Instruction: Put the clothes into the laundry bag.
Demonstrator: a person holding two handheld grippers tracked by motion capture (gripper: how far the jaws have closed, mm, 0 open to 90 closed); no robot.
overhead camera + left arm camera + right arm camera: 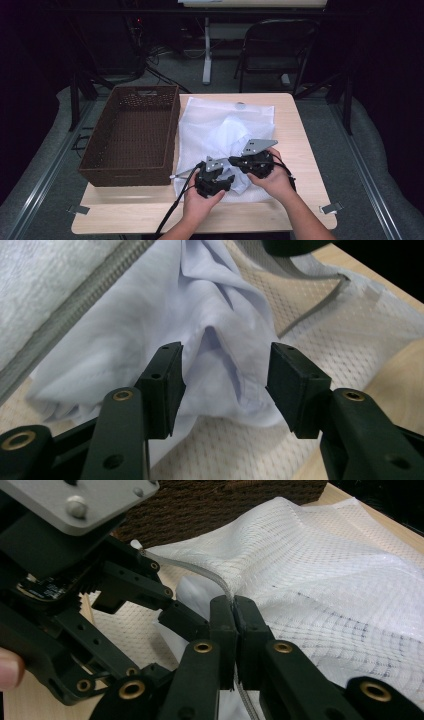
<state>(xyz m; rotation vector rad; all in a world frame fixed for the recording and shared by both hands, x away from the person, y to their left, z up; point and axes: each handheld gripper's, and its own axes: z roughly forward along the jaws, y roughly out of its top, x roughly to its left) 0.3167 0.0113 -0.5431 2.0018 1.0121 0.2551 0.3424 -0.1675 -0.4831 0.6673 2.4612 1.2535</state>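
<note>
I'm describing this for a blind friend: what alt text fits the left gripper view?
Two black jaws of the left gripper stand open around a crumpled fold of pale blue shirt. The shirt lies on a white mesh laundry bag with a grey zipper edge, on a wooden table.

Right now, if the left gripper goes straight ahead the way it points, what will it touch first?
Most likely the pale blue shirt. The left gripper has its fingers open, with a fold of the shirt lying just ahead between them, on the white mesh bag. How near the fold is, I cannot tell.
</note>
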